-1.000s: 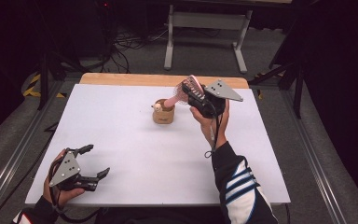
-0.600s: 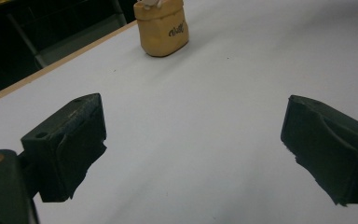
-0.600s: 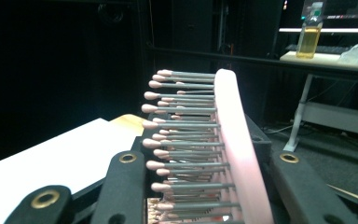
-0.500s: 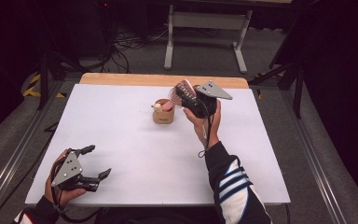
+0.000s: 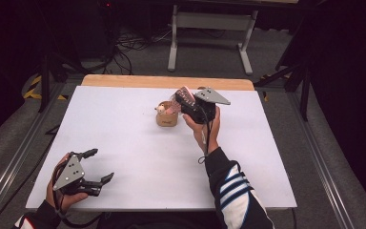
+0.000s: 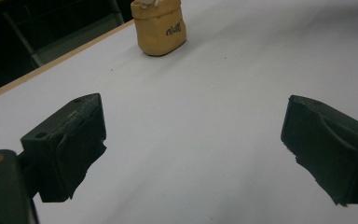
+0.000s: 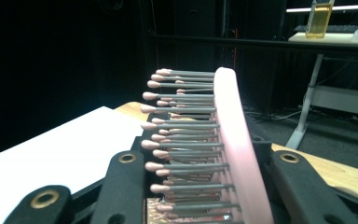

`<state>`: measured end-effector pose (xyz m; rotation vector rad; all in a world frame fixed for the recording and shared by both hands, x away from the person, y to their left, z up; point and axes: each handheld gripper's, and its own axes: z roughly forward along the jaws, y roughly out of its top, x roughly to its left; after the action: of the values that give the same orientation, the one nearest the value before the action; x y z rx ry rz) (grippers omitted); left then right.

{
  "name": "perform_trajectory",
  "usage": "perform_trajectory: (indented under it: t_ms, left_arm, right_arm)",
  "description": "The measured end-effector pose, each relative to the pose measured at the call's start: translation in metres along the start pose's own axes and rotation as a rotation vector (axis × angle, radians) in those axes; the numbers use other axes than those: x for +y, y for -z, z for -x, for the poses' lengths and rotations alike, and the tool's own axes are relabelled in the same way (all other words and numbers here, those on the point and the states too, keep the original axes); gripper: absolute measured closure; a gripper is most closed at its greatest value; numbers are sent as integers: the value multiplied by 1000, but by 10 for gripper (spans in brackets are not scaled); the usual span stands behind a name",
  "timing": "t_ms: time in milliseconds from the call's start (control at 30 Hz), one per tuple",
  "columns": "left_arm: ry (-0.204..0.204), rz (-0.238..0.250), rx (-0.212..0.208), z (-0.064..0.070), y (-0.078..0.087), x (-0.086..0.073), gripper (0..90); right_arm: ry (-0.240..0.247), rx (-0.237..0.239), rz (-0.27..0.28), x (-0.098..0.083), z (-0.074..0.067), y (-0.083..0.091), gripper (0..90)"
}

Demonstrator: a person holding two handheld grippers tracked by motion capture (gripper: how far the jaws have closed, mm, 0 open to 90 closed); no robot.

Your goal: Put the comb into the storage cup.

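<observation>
A pink hairbrush (image 7: 228,140) with grey, pink-tipped bristles stands up between the jaws of my right gripper (image 5: 190,102), which is shut on it. In the high view the pink hairbrush (image 5: 185,95) is held just above and right of a small tan pouch (image 5: 167,117) near the table's far middle. The pouch holds something pale at its top. My left gripper (image 5: 95,167) rests near the front left corner of the white table (image 5: 124,143), jaws wide open with nothing between them. The left gripper view looks across the table toward the tan pouch (image 6: 159,25).
A wooden strip (image 5: 124,81) runs along the table's far edge. Beyond it are a grey stand (image 5: 209,28) and cables on the floor. Metal rails (image 5: 314,148) flank the table on both sides.
My right gripper has carried the hairbrush leftward, from right of the pouch to just above its right side. The left gripper has stayed in place, open.
</observation>
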<state>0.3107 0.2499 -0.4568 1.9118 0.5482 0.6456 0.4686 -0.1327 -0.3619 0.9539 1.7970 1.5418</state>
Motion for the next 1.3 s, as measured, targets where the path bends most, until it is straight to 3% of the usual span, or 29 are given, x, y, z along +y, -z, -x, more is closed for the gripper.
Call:
perform_trajectory:
  t_ms: [467,1300]
  left_arm:
    - [1,1,1,0,0,0,77]
    - [-1,-11,-3,1,-4,0,78]
  right_arm:
    - [-36,3,15,-9,6,0,612]
    - [-18,-63,-13,-15,19,7,572]
